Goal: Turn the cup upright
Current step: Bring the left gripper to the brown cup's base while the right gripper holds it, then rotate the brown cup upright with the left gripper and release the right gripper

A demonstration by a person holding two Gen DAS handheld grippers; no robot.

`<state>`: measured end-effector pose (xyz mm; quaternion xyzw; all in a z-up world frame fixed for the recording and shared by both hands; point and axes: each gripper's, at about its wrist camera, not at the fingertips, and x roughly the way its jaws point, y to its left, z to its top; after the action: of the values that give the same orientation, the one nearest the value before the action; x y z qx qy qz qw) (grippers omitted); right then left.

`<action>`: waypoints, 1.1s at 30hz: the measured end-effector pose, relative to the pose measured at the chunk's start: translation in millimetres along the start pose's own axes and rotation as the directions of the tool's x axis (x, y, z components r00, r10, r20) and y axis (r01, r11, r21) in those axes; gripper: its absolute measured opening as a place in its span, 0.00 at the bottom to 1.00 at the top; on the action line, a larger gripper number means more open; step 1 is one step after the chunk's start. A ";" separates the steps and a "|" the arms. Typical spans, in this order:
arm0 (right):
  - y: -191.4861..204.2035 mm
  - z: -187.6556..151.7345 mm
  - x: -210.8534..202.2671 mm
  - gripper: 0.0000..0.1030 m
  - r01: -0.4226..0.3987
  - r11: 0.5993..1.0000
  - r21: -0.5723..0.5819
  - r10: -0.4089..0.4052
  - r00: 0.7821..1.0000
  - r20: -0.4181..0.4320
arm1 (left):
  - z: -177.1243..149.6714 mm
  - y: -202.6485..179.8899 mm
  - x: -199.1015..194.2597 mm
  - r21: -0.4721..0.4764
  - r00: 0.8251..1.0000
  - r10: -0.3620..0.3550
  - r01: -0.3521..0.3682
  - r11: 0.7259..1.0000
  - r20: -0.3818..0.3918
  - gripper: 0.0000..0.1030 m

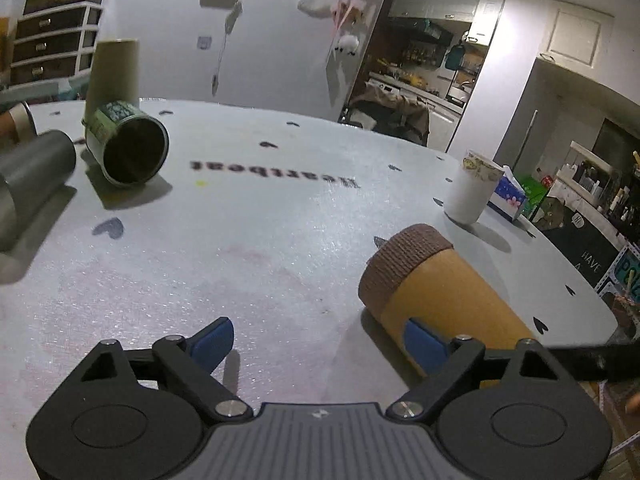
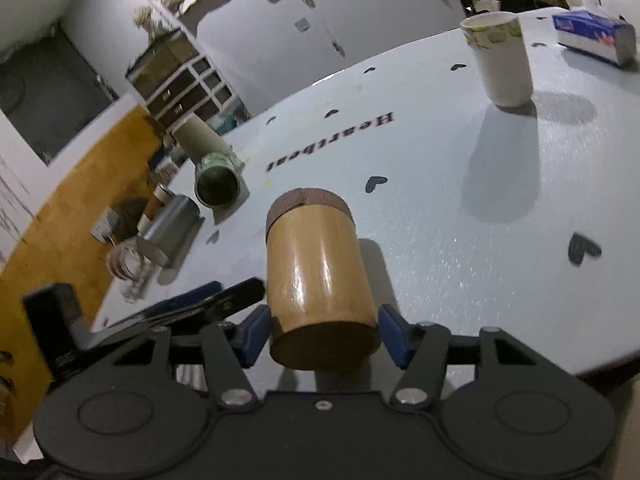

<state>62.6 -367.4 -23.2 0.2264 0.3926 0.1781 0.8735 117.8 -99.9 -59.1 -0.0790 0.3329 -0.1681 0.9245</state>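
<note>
Count of cups lying on their sides: three, namely yellow cup (image 2: 316, 264), green cup (image 1: 128, 148), grey cup (image 1: 28, 184).
Count of cups standing: two, namely white cup (image 2: 500, 60), tall tan cup (image 1: 114, 70).
One further metal cup (image 2: 158, 204) at the table edge, partly hidden.
Clear glass (image 2: 130, 270): one.
Tissue box (image 2: 592, 36): one.
Table (image 2: 460, 208): one.
Drawer cabinet (image 1: 52, 46): one.
Grippers: two, namely left gripper (image 1: 316, 338), right gripper (image 2: 324, 332).

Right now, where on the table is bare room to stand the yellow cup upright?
Bare patch: between the yellow cup, the "Heartbeat" print and the white paper cup. Crowded: the far-left edge, with green can and grey tumbler.
</note>
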 end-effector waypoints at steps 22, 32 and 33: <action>-14.5 -26.7 15.4 0.61 -0.172 0.968 0.186 0.157 0.983 0.091 | 76.4 -16.4 57.1 -0.251 0.913 -0.267 0.192 0.949 -0.307 0.85; -15.9 -26.9 10.6 0.61 -0.159 0.975 0.154 0.144 0.984 0.102 | 70.0 -32.5 81.0 -0.205 0.896 -0.252 0.187 0.961 -0.365 0.71; -15.9 -26.8 10.3 0.61 -0.158 0.976 0.151 0.143 0.984 0.103 | 71.2 -36.0 79.5 -0.186 0.900 -0.243 0.185 0.965 -0.362 0.71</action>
<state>50.7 -368.7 -53.7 0.3323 0.3469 0.2014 0.8536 211.6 -159.8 -42.1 -0.1488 0.5074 -0.2560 0.8093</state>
